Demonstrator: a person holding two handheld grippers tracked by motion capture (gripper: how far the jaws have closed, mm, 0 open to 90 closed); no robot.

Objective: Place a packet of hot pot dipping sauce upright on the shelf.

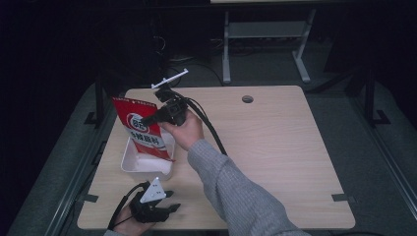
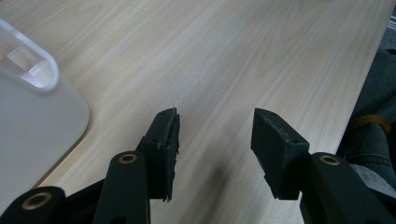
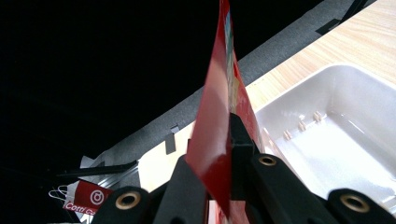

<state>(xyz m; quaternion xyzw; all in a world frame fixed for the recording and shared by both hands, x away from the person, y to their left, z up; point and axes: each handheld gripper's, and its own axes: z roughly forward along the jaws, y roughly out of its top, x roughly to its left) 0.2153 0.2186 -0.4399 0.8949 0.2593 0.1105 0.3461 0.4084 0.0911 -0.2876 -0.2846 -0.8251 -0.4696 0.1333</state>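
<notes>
The right gripper (image 1: 147,118) is clamped on a red packet (image 1: 143,129), its jaws pinching the flat foil edge-on, as the right gripper view shows with the red packet (image 3: 217,135) rising thin and upright between them. In the high view the packet hangs tilted over the far end of the white tray (image 1: 132,167), its lower edge down inside or just at the tray. My reading is that the carry is nearly done and the packet is being brought down into the tray; the next move calls for lowering it until it lies on the tray floor, then letting the jaws part without dragging the light foil back out. The left gripper (image 1: 169,208) rests low near the front edge of the surface (image 1: 275,147), jaws apart and holding nothing, just beside the tray's rounded corner (image 2: 42,116). On the packet's face there is a round white logo and a white band with printed characters, too small to read. Beyond the surface lies a red label reading "Cotti" (image 3: 88,199).
</notes>
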